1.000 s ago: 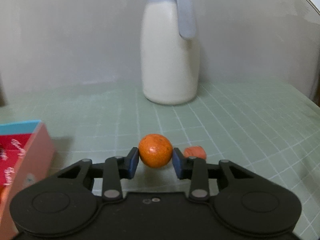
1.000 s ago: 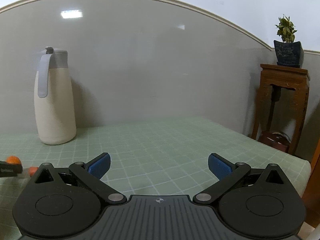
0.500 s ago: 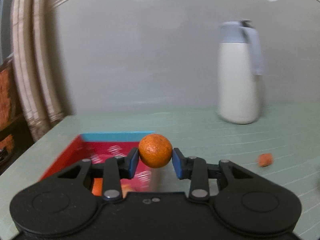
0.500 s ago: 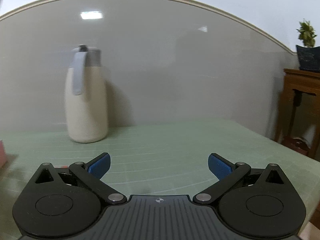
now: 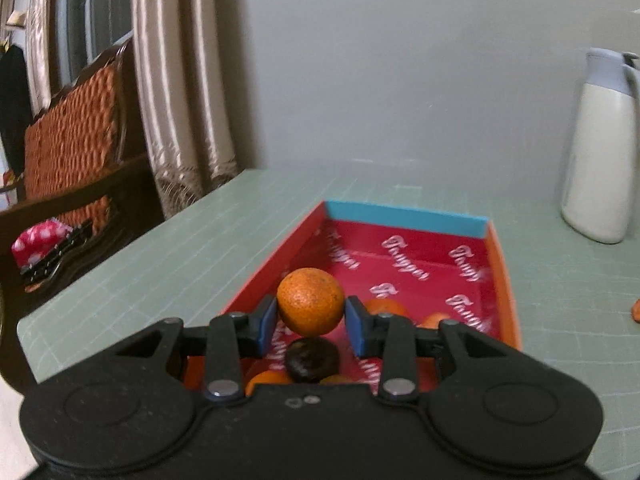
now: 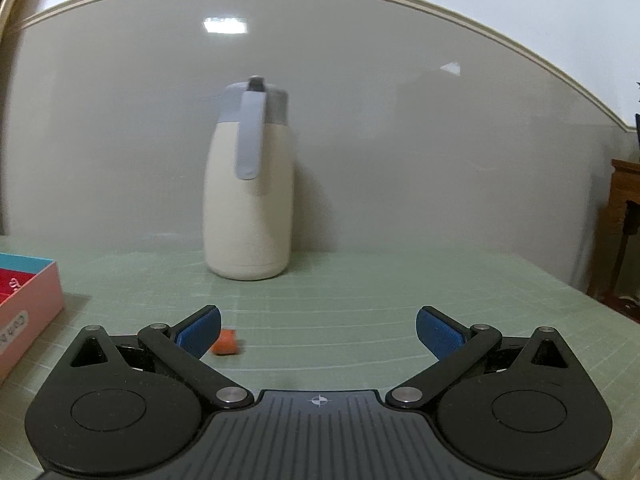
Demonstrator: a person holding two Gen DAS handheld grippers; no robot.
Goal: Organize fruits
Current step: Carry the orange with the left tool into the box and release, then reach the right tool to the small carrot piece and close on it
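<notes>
Left gripper (image 5: 311, 322): blue pads on either side of an orange (image 5: 310, 301); jaws narrow and just lately easing apart, the fruit between them, left pad at the skin, a sliver of gap at the right pad; whether the pads press on it I cannot tell. The orange hangs over the near left part of the box.

Box (image 5: 404, 218): shallow card tray, red printed floor with white script, blue far wall, orange-red side walls; lies on the table left of the jug. Contents, near end: several more oranges (image 5: 386, 307) partly hidden behind the gripper, and one dark round fruit (image 5: 311, 359) directly under the held orange.

Right gripper (image 6: 318, 334): jaws wide, nothing between them; points across the table toward the jug.

Small orange piece (image 6: 227, 342): on the table just beside the right gripper's left pad, apart from it; kind unclear, blurred.

Jug (image 6: 248, 196): cream body, grey lid and handle, upright at the far side against the wall.

Table (image 5: 168, 256): pale green grid-marked cover.

Off the table's left edge: dark wooden chair (image 5: 76, 144) with woven orange back, striped curtain (image 5: 180, 92) behind it
</notes>
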